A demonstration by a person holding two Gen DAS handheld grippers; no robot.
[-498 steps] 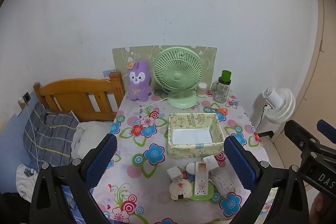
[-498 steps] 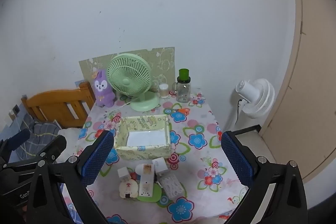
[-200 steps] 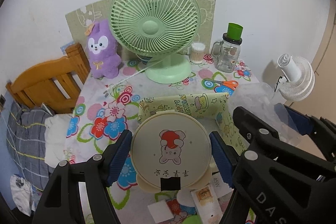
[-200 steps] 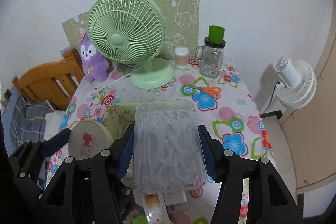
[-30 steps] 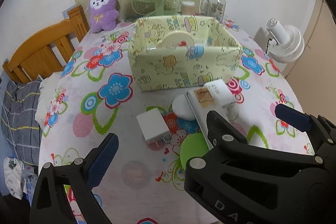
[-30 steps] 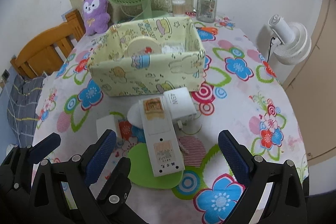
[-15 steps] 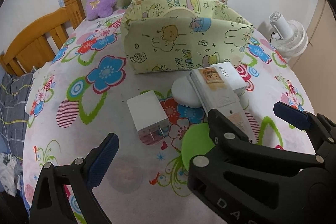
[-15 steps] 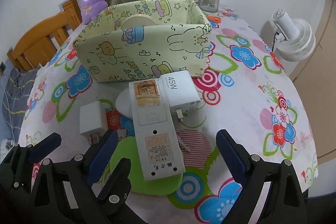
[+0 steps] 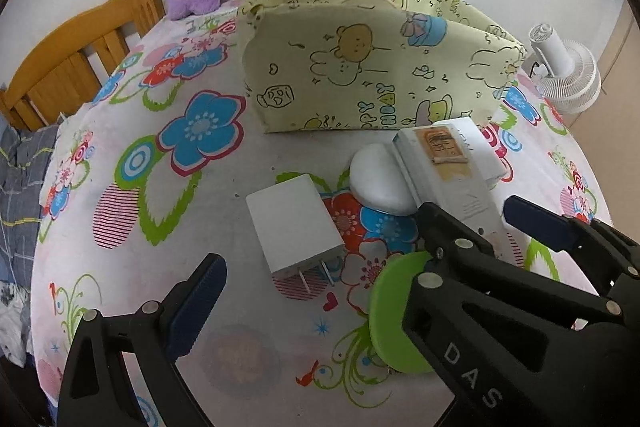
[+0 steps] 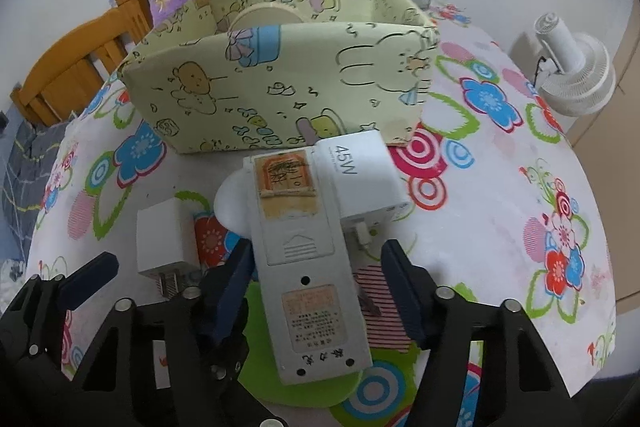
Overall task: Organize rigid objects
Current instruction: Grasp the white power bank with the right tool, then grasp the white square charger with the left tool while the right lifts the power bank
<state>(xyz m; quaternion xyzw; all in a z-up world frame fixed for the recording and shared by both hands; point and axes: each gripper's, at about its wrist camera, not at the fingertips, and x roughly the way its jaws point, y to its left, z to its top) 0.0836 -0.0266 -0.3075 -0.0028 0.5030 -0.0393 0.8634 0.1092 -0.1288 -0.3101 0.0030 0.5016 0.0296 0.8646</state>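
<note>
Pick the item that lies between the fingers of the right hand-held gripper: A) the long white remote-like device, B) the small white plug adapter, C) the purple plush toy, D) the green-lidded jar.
A: in the right wrist view the long white remote-like device lies lengthwise between the right hand-held gripper fingers, whose jaws have just been closing around it.

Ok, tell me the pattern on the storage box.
Pale yellow with cartoon animals; clearest in right wrist view.
</note>
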